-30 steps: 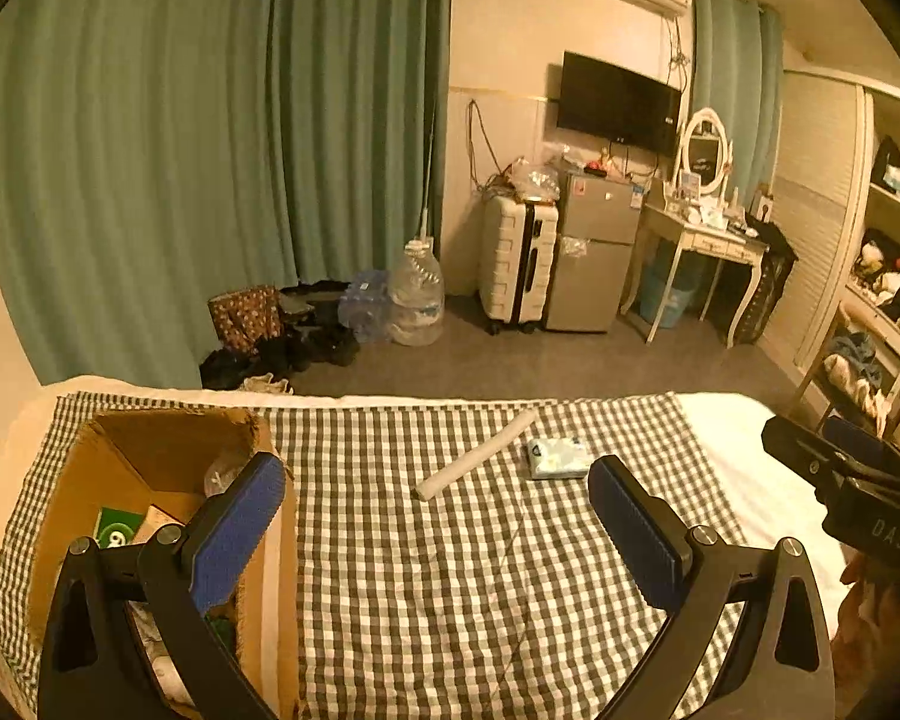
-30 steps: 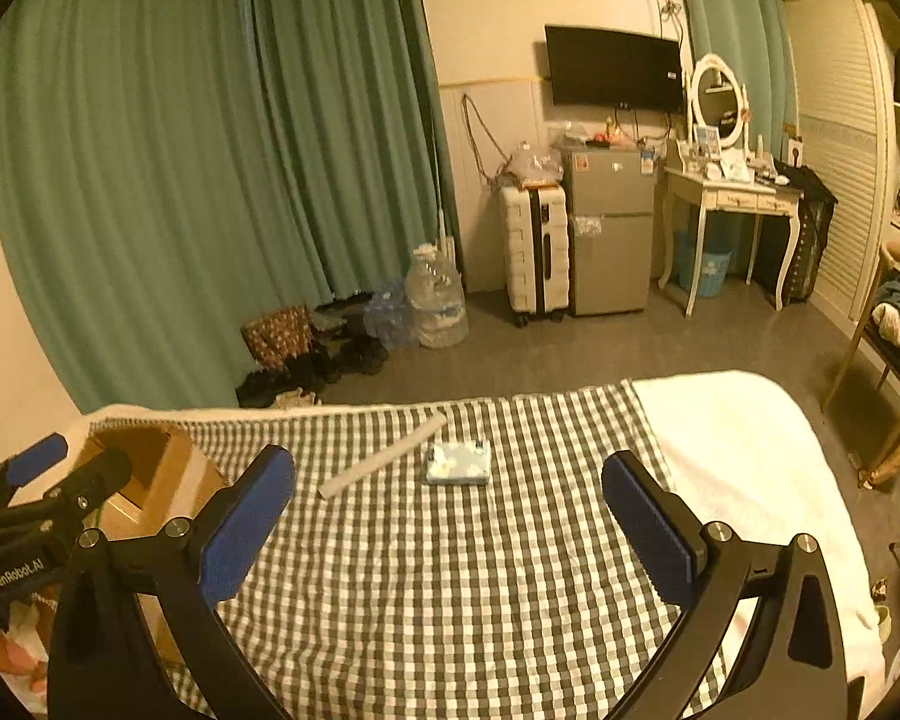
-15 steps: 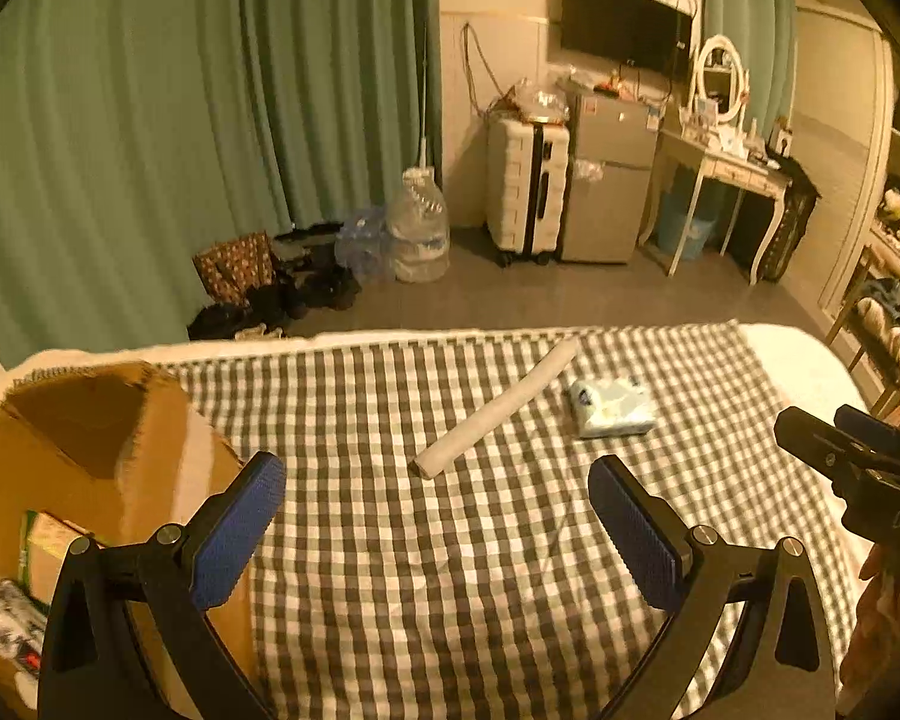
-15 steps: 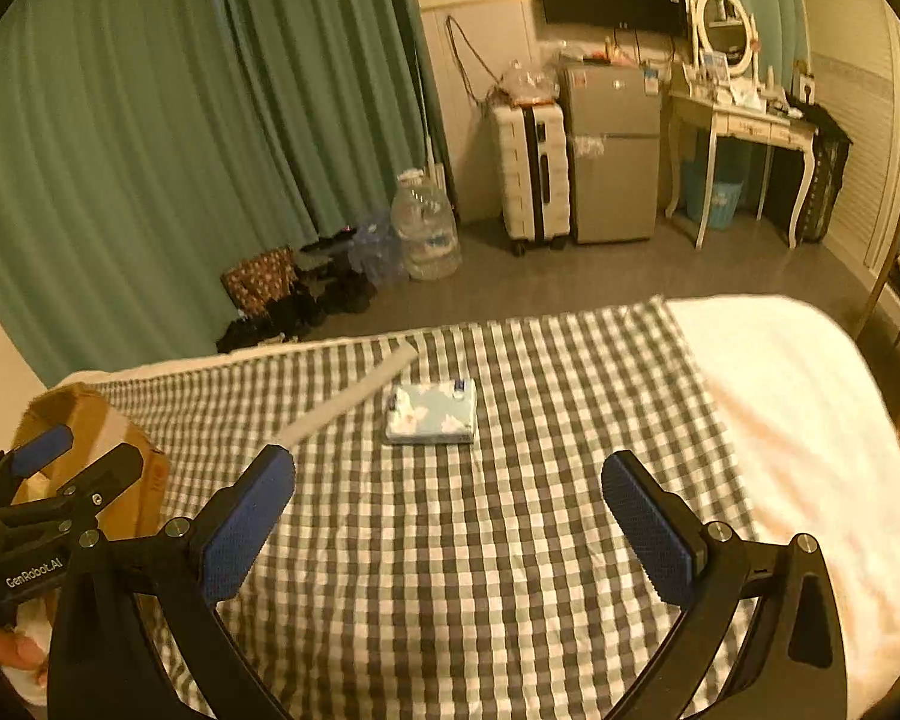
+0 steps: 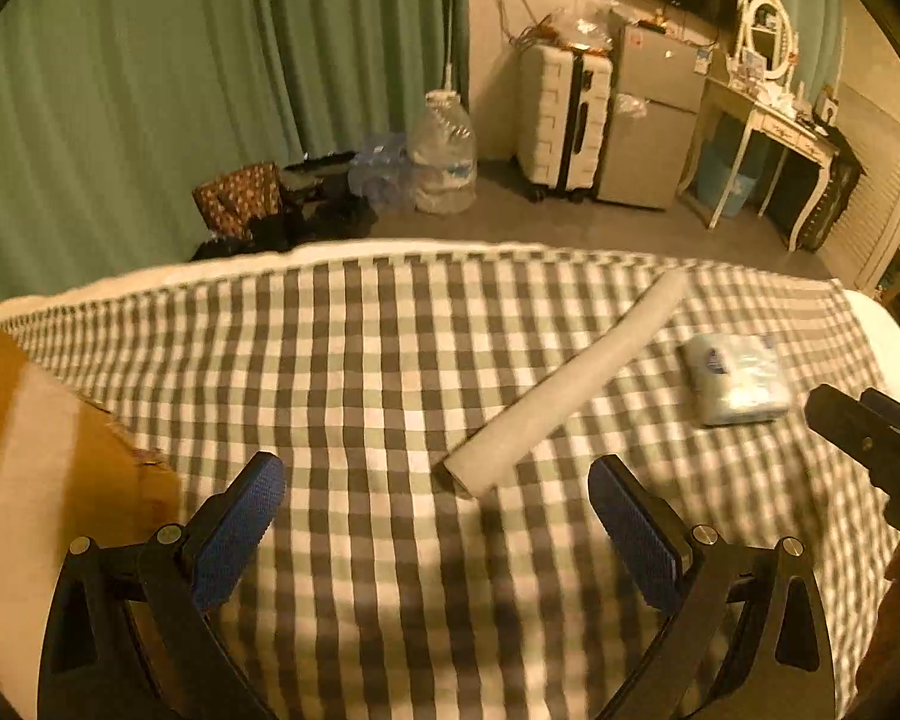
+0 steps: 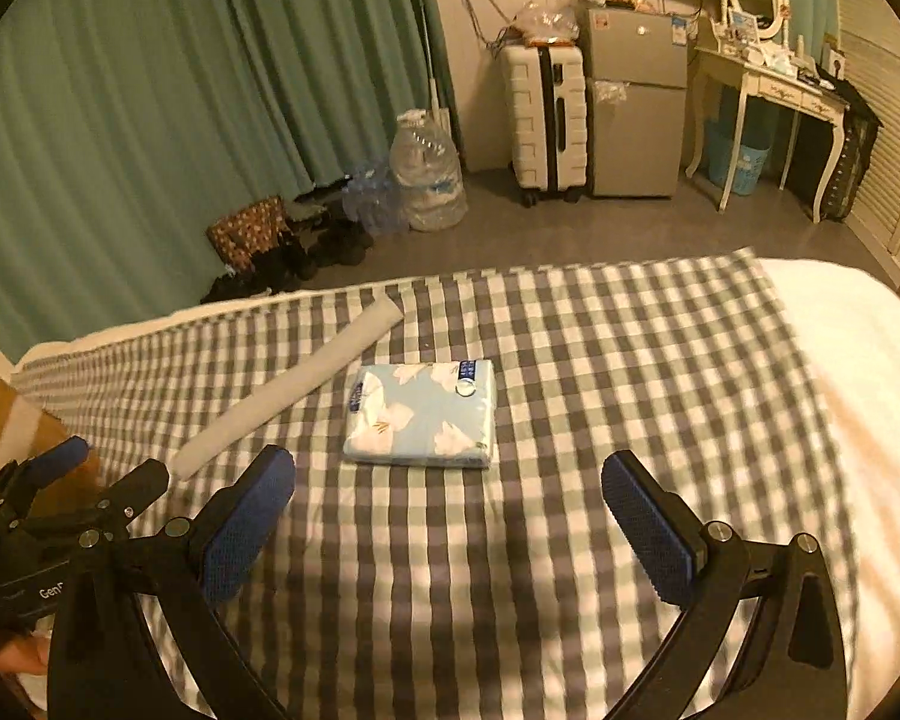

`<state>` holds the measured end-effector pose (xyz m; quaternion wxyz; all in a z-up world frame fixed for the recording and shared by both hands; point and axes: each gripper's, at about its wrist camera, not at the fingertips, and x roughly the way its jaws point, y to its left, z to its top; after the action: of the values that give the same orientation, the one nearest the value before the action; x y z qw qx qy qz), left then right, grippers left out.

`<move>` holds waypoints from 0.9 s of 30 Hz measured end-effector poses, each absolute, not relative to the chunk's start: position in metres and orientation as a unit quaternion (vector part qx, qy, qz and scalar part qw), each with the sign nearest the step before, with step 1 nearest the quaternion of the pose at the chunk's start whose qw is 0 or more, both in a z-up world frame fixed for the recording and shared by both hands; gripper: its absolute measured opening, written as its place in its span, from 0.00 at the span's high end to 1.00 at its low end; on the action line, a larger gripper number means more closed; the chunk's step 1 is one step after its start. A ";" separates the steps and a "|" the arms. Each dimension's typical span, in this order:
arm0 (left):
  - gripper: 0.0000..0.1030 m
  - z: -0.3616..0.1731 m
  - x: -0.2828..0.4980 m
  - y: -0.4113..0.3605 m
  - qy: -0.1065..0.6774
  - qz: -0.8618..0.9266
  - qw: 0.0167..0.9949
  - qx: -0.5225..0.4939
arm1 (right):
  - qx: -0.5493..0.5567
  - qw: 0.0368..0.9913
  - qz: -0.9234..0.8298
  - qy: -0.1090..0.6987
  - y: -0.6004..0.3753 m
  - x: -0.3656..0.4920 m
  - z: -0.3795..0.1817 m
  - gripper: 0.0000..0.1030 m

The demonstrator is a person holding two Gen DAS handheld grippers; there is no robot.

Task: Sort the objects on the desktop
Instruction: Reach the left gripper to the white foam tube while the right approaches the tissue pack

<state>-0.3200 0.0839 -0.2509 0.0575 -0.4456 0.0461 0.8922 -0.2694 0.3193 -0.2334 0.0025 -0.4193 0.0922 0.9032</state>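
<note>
Both tongs, left tongs (image 5: 435, 504) and right tongs (image 6: 450, 501), gape wide, holding nothing. White roll (image 5: 564, 384) lies centre-frame on checked bed w/ tissue pack (image 6: 423, 414) beside it. I'd judge both light, squashy; grip roll mid-length, pack across short edges.

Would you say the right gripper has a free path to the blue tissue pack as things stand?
Probably yes. The right gripper is open and empty, and the tissue pack lies flat just ahead between its fingers' line. Only bare checkered cloth lies between; the white roll sits off to one side.
</note>
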 end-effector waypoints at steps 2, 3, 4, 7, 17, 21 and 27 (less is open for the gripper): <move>0.00 -0.264 -0.329 0.082 0.045 0.888 0.056 -0.455 | -0.428 -0.002 0.898 0.100 0.318 -0.277 -0.245 0.00; 0.00 -0.270 -0.331 0.083 0.045 0.887 0.059 -0.456 | -0.432 -0.004 0.896 0.104 0.318 -0.280 -0.251 0.00; 0.00 -0.274 -0.333 0.084 0.046 0.886 0.063 -0.456 | -0.436 -0.008 0.893 0.108 0.317 -0.283 -0.256 0.00; 0.00 -0.285 -0.336 0.093 0.063 0.888 0.077 -0.449 | -0.442 -0.022 0.889 0.118 0.315 -0.290 -0.270 0.00; 0.30 -0.285 -0.340 0.105 0.056 0.892 0.115 -0.434 | -0.442 -0.004 0.894 0.071 0.303 -0.301 -0.279 0.09; 0.78 -0.278 -0.335 0.105 0.025 0.882 0.132 -0.452 | -0.438 0.004 0.897 0.059 0.302 -0.295 -0.274 0.30; 0.91 -0.258 -0.324 0.097 0.012 0.886 0.129 -0.445 | -0.426 0.012 0.902 0.073 0.311 -0.279 -0.261 0.30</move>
<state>-0.3244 0.0967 -0.2583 0.1295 -0.4445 0.0119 0.8863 -0.2795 0.3112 -0.2612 0.0122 -0.4256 0.0727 0.9019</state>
